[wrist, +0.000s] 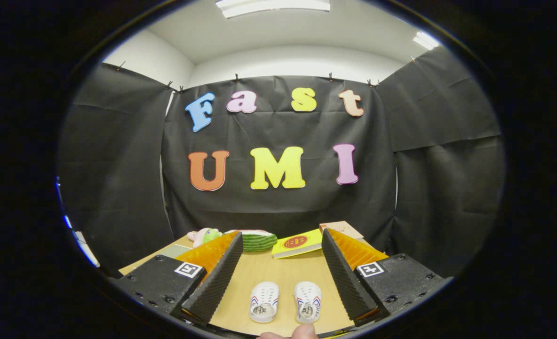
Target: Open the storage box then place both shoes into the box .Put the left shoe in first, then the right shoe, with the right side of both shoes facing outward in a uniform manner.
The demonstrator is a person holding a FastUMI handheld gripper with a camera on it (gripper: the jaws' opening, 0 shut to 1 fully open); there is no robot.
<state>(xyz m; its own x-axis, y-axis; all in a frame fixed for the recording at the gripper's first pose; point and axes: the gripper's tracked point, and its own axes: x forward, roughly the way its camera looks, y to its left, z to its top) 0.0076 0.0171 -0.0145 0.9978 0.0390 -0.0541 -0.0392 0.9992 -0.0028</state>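
Between our spread-wide fingers (222, 273) we've got the two shoes (285, 301) sitting side by side on the wooden table (278, 273), small white clogs with red-and-blue side stripes, nothing gripped. Beyond the fingertips lie a watermelon plush (257, 241) and a yellow book (297, 243).

The gripper (279, 242) stands spread wide: ridged, wedge-shaped fingers (215, 280) on black blocks with dark screws, each carrying a square black-and-white marker (188, 269).

Matt wooden table (278, 278), ribbed tool pads (215, 278)
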